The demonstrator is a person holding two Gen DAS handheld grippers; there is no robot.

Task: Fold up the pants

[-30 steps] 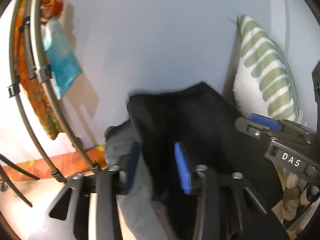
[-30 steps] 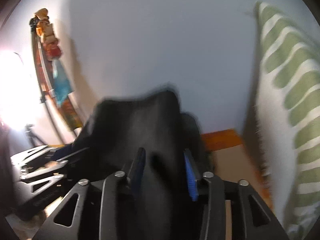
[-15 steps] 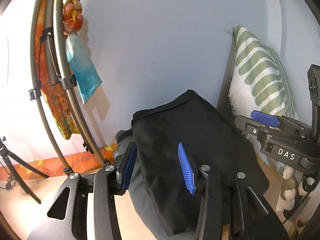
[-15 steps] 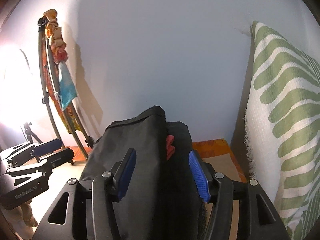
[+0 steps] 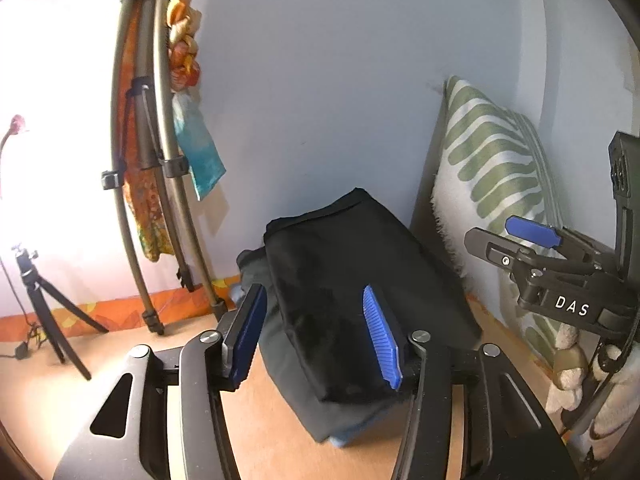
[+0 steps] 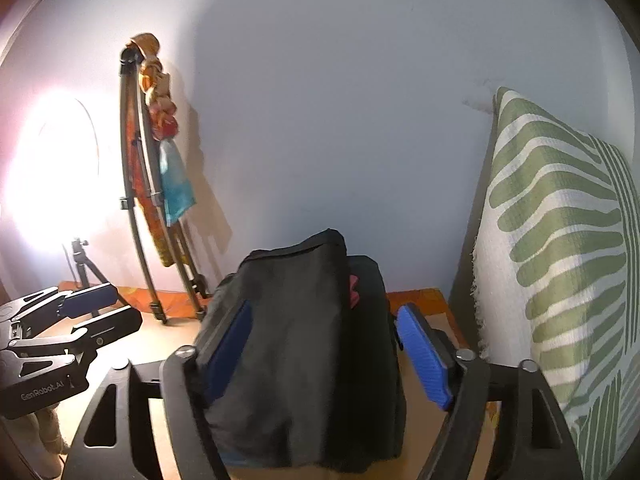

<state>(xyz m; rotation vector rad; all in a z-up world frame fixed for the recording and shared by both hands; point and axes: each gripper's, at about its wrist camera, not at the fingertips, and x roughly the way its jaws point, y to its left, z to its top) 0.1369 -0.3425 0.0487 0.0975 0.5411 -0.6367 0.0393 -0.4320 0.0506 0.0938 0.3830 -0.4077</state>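
— Where were the pants [image 5: 360, 300]?
— Folded atop the clothes pile, just beside the striped pillow [image 5: 492, 184].
— And the tongs?
— Left tongs [image 5: 316, 336] and right tongs [image 6: 332, 356] both spread wide, grasping nothing.

Left hand-held gripper [image 5: 318, 338]: matte black frame, two angled arms with cut-out slots.
Left pads [image 5: 380, 340]: bright blue, ribbed faces.
Screws: round silver heads at the arm pivots.
Right hand-held gripper [image 6: 326, 358]: same black frame, silver pivot screws.
Right pads [image 6: 424, 360]: blue, ribbed.
Markings: white "DAS" on the right unit's side, seen from the left wrist; "GenRobot.AI" on the left unit's side, seen from the right wrist.
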